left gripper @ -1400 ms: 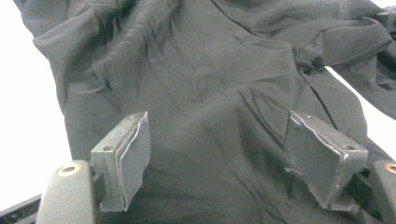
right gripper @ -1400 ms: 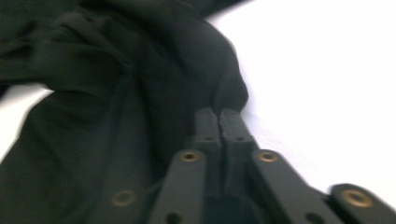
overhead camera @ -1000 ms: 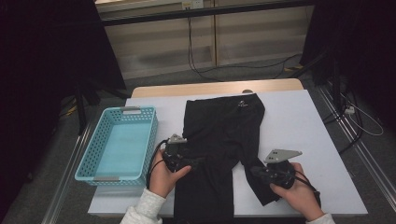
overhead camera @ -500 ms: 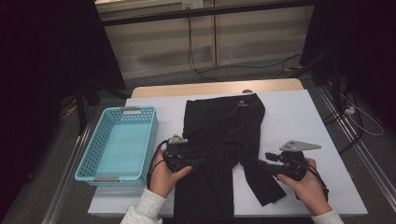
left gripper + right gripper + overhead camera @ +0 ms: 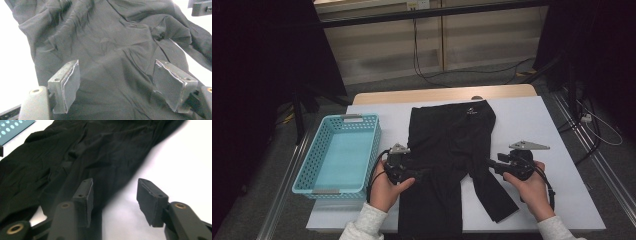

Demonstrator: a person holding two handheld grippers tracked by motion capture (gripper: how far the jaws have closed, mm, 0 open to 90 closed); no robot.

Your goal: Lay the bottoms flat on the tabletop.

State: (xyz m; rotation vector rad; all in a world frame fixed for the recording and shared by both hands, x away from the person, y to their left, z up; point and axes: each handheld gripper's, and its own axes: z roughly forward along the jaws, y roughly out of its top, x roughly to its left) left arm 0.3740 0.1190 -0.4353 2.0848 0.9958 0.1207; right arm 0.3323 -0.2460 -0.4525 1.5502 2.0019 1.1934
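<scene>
Lying on white table, black trousers, left gripper spread, right gripper just opening, both unladen

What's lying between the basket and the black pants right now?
Nothing: bare white table separates the basket from the black pants, seen in the high view.

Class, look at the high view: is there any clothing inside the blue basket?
No, the blue basket holds nothing; the black garment lies spread on the white table beside it.
</scene>
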